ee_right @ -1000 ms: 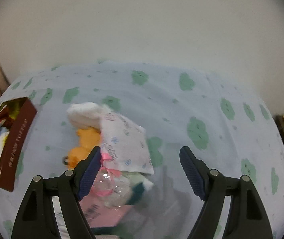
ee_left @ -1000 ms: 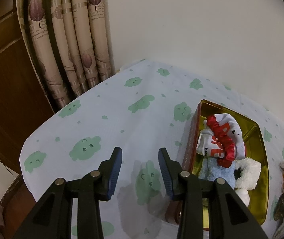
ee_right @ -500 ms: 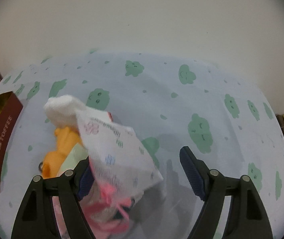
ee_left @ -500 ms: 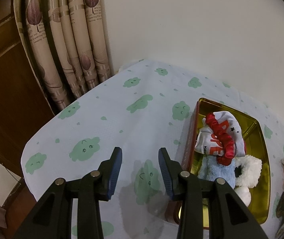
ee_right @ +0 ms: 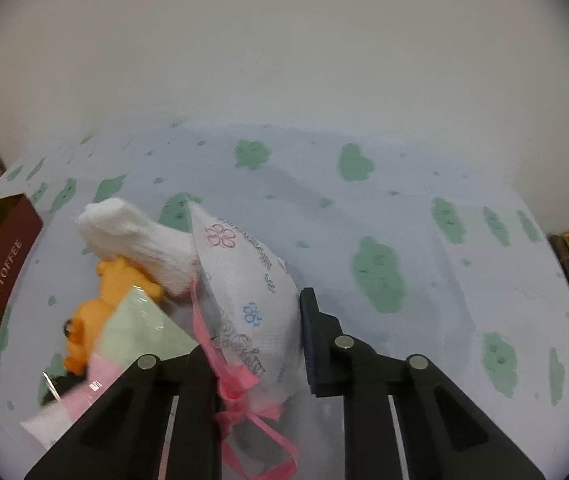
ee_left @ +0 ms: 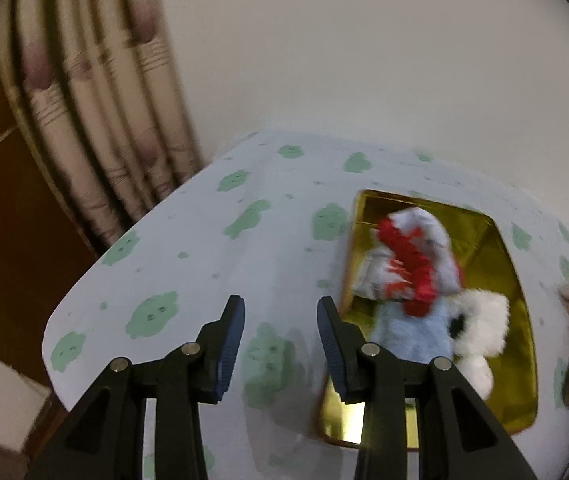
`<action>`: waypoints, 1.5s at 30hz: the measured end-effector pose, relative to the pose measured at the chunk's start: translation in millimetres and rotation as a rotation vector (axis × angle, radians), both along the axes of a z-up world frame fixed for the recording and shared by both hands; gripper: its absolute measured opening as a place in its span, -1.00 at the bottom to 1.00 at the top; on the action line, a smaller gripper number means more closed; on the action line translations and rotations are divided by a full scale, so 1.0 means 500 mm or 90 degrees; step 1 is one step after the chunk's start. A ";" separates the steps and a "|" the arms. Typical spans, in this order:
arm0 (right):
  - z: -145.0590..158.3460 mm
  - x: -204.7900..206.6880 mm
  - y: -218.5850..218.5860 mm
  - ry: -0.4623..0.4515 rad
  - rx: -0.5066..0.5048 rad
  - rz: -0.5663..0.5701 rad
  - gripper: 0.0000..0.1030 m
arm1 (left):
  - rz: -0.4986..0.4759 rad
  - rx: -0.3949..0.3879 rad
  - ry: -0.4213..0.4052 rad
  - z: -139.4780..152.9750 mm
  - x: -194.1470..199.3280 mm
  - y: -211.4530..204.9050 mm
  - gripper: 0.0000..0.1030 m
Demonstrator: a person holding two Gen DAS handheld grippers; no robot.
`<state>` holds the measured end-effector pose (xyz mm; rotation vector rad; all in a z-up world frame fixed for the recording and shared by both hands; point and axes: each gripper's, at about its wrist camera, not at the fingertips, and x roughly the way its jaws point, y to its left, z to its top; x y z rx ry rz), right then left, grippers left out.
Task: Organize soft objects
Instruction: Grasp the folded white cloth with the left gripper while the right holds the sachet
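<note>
Pale wall [ee_right: 284, 60] fills the background behind a table covered by a light blue tablecloth [ee_right: 424, 216] printed with green cloud shapes, and a beige patterned curtain [ee_left: 96, 128] hangs past the table's far left corner beside dark wood panelling. Near the left edge of the tabletop in the right wrist view stands an open gold-lined tin [ee_left: 500, 248]; its maroon side wall [ee_right: 0, 292] carries the word "TOFFEE" in pale letters after some characters too small to read. Inside the tin lie a white and red cloth [ee_left: 412, 256] with blurred red lettering, a light blue fuzzy piece [ee_left: 412, 336] and a white fluffy piece [ee_left: 480, 320]. Just beside the tin on the tablecloth sits a loose pile: a white pouch [ee_right: 252, 292] printed with small flowers and grey writing that cannot be made out, tied with a pink ribbon [ee_right: 236, 380], a white sock [ee_right: 136, 240], an orange plush toy [ee_right: 96, 312] and a pale green packet [ee_right: 140, 328]. The right gripper [ee_right: 256, 332] is clamped on the pouch, which fills the gap between its blue-padded fingers [ee_right: 308, 332]; the left finger's pad is hidden behind it. The left gripper [ee_left: 280, 340] hangs released above the tablecloth, holding nothing, with the tin's near corner just beside its right finger.
</note>
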<state>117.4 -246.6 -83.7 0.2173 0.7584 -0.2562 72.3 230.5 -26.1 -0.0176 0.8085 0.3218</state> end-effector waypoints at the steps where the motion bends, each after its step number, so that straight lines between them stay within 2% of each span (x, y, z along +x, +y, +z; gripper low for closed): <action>1: -0.001 -0.011 -0.011 -0.001 0.004 -0.008 -0.70 | -0.018 0.004 0.004 -0.001 0.001 -0.014 -0.25; 5: -0.016 -0.057 -0.052 0.006 -0.004 -0.037 -0.70 | -0.108 0.015 0.005 0.002 -0.008 -0.081 -0.25; 8: -0.028 -0.089 -0.078 0.009 -0.014 -0.063 -0.70 | -0.197 0.003 0.002 0.010 -0.031 -0.147 -0.25; 12: -0.049 -0.114 -0.100 0.013 -0.040 -0.093 -0.70 | -0.349 -0.013 0.016 0.018 -0.066 -0.254 -0.25; 17: -0.069 -0.116 -0.098 0.009 -0.044 -0.096 -0.70 | -0.525 -0.043 0.040 0.029 -0.111 -0.392 -0.25; 21: -0.074 -0.114 -0.088 0.010 -0.056 -0.088 -0.70 | -0.650 -0.057 0.083 0.019 -0.130 -0.500 -0.25; 23: -0.075 -0.115 -0.088 0.010 -0.054 -0.086 -0.70 | -0.682 -0.057 0.106 0.009 -0.133 -0.543 -0.25; 27: -0.078 -0.114 -0.091 0.010 -0.045 -0.083 -0.69 | -0.741 -0.013 0.152 -0.017 -0.140 -0.629 -0.25; 34: -0.080 -0.110 -0.099 0.008 -0.026 -0.083 -0.69 | -0.797 -0.007 0.209 -0.054 -0.123 -0.710 -0.25; 38: -0.082 -0.108 -0.098 0.008 -0.022 -0.081 -0.67 | -0.800 0.020 0.233 -0.086 -0.119 -0.741 -0.25; 41: -0.083 -0.106 -0.098 0.007 -0.018 -0.079 -0.66 | -0.800 0.030 0.230 -0.101 -0.127 -0.747 -0.25; 45: -0.083 -0.104 -0.095 0.008 -0.017 -0.078 -0.65 | -0.786 -0.011 0.252 -0.112 -0.123 -0.723 -0.25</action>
